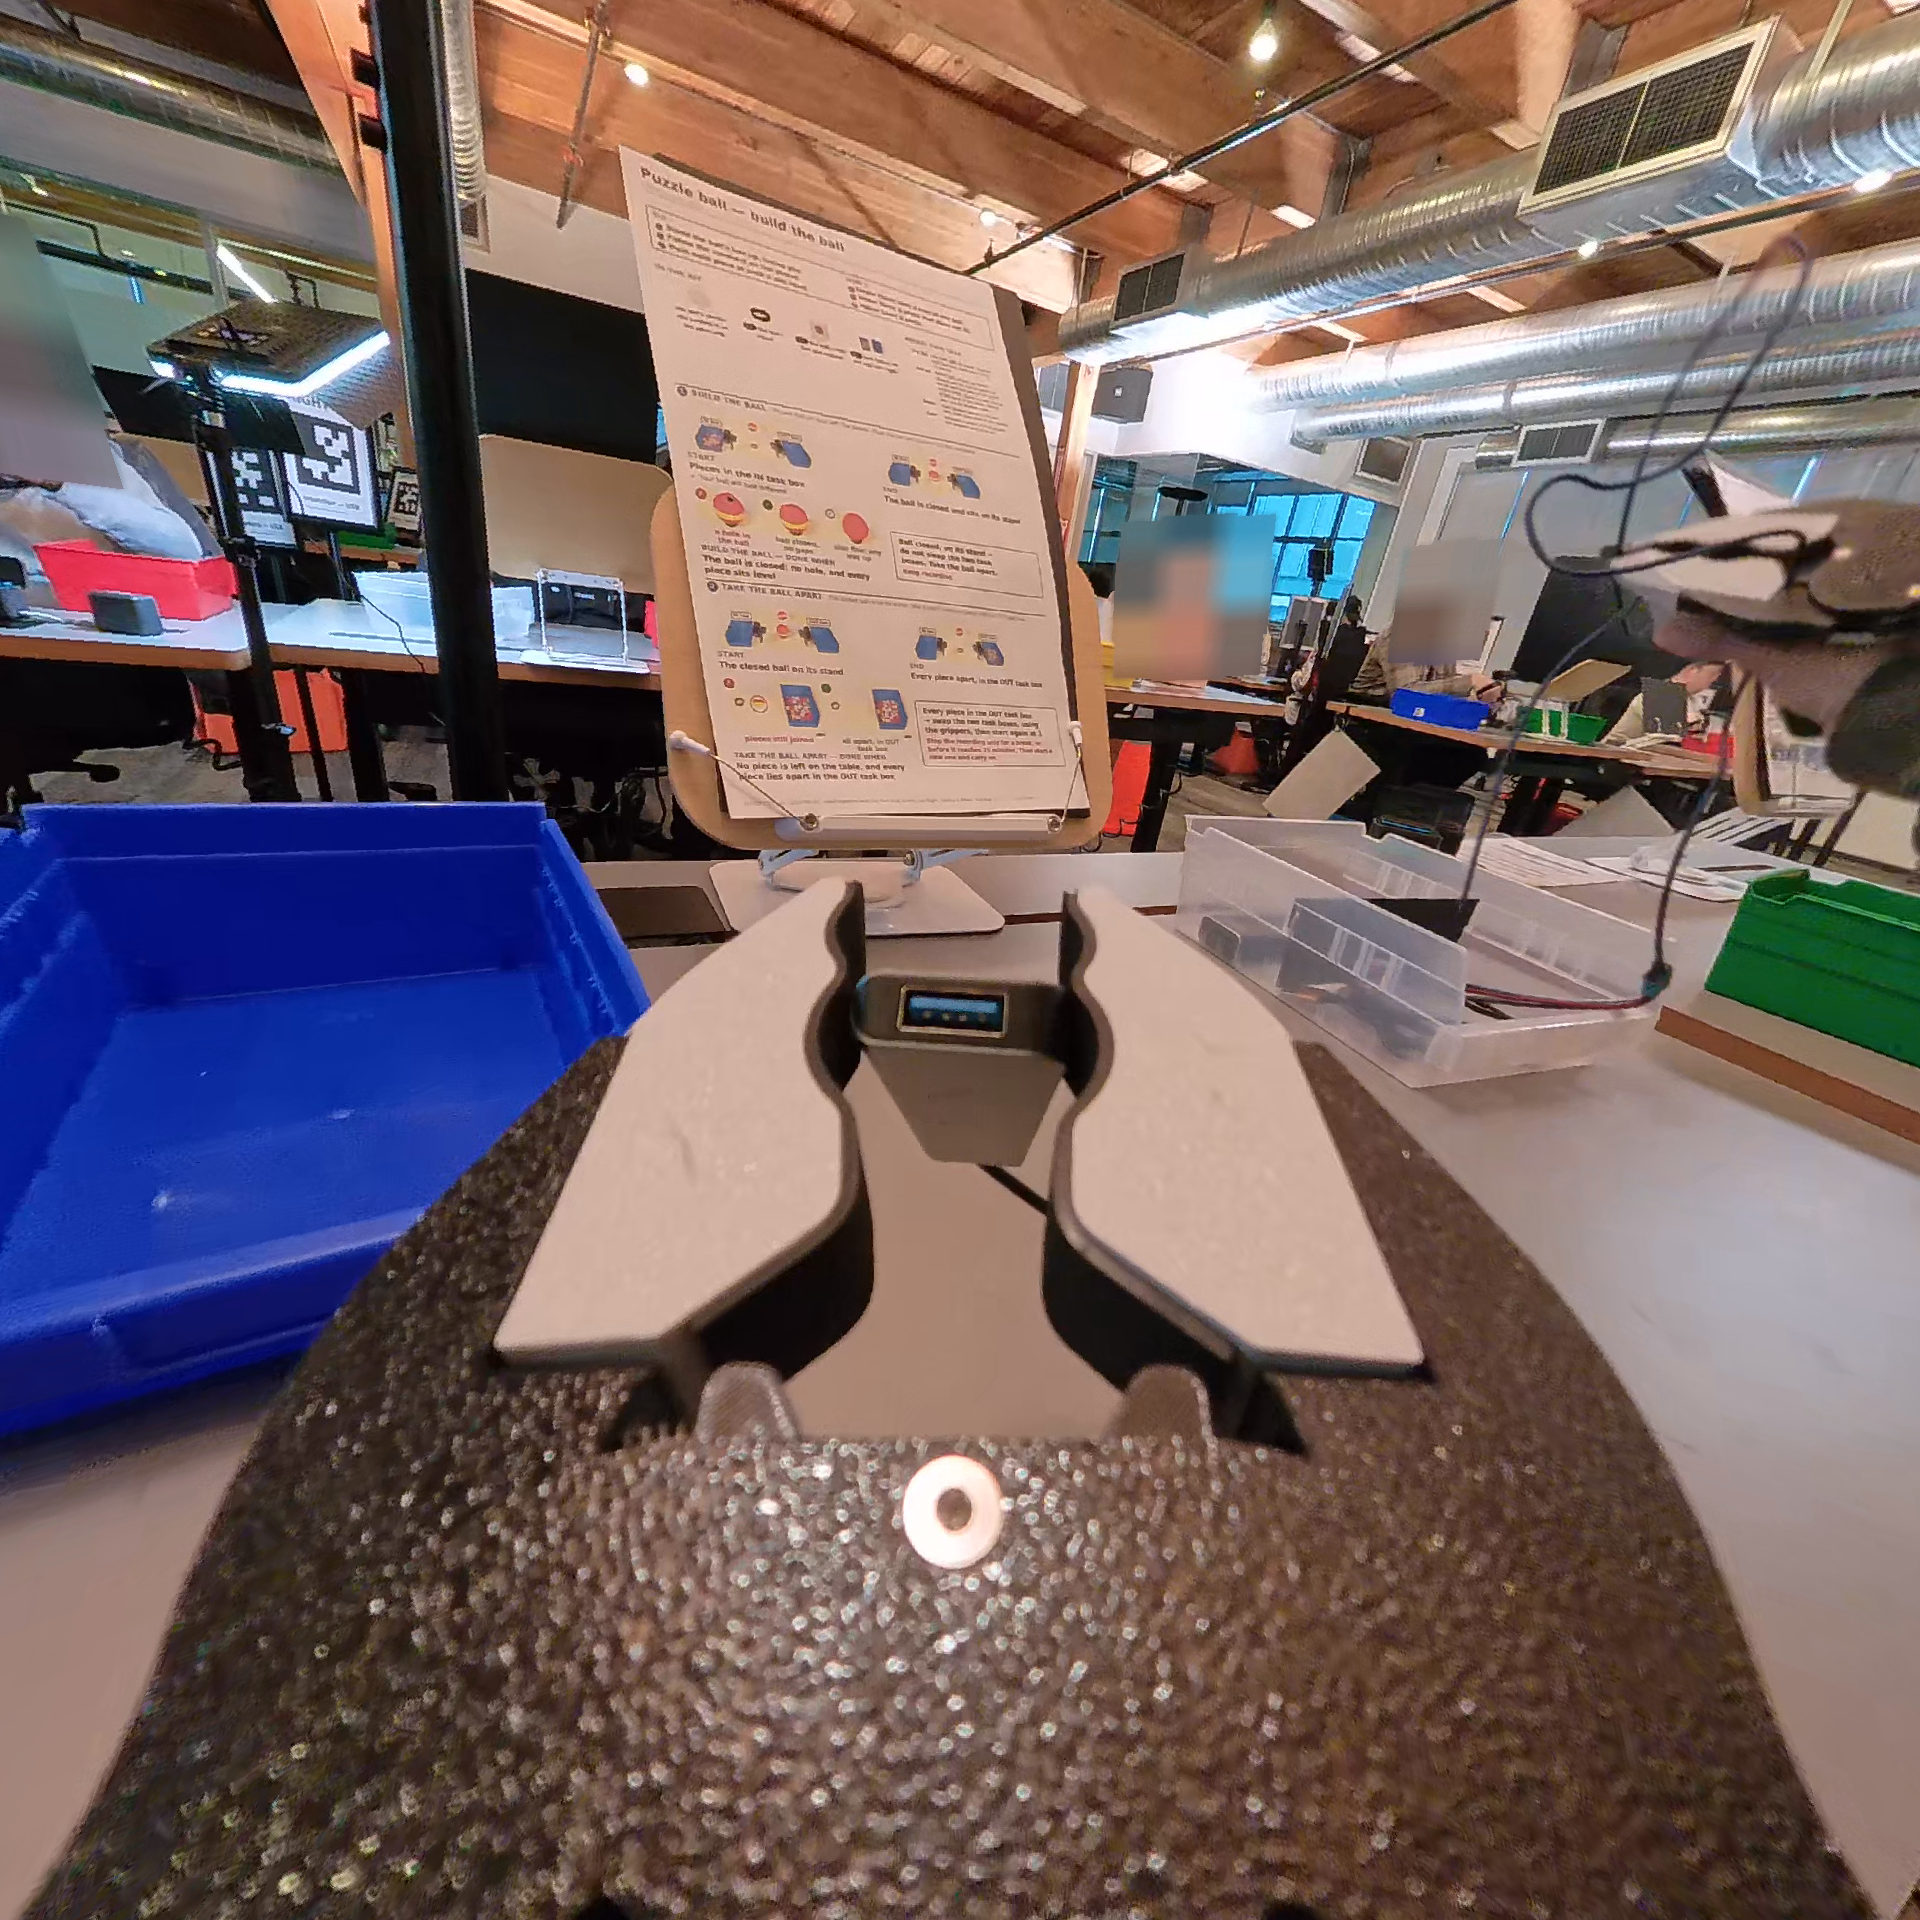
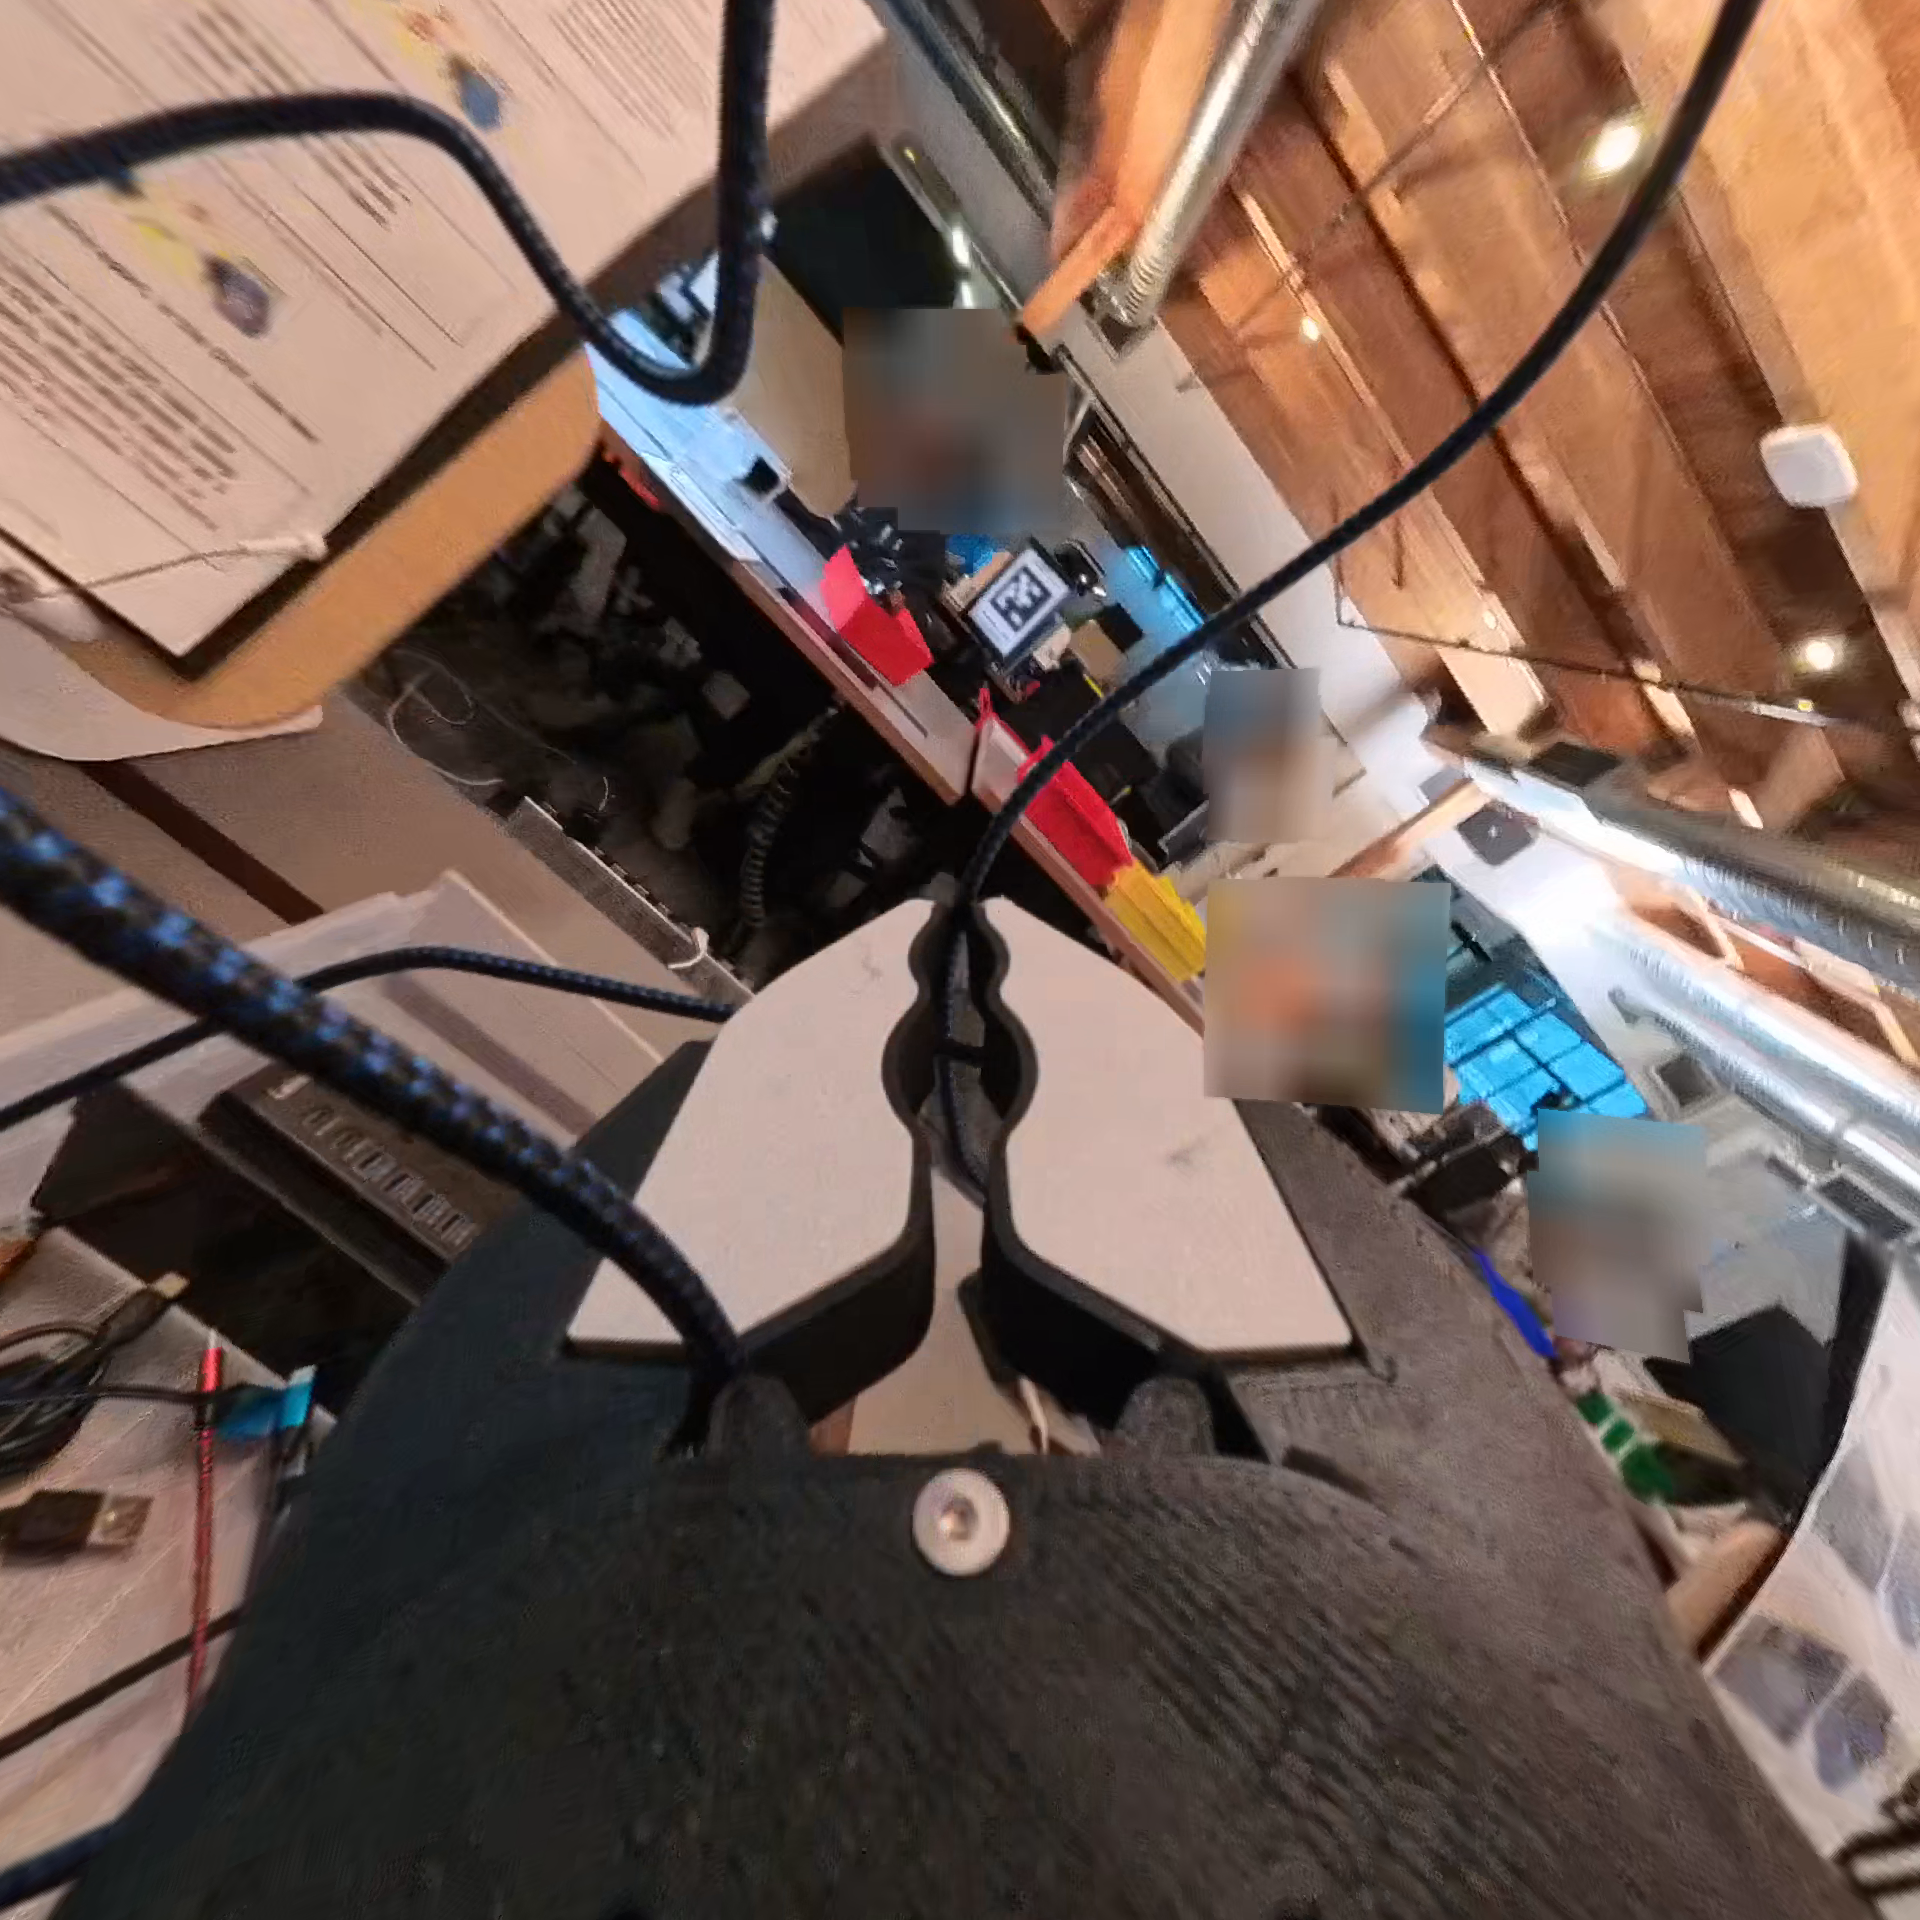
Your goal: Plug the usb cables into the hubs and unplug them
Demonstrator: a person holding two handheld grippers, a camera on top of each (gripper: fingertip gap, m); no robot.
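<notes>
My left gripper (image 1: 958,935) is shut on a grey USB hub (image 1: 951,1049) and holds it above the table, its blue port facing forward. My right gripper (image 2: 958,930) is shut on a black braided USB cable (image 2: 1195,623), which runs out past the fingertips and loops around the view. The right gripper also shows in the left wrist view (image 1: 1787,613), raised at the far right with the thin cable (image 1: 1558,675) hanging from it down to a clear tray (image 1: 1392,956). The cable's plug is hidden.
A blue bin (image 1: 260,1091) stands at the left. An instruction sheet on a stand (image 1: 862,520) is straight ahead. A green bin (image 1: 1829,966) sits at the right. Loose cables and a USB plug (image 2: 73,1522) lie on the table, beside a black hub (image 2: 353,1174) in the tray.
</notes>
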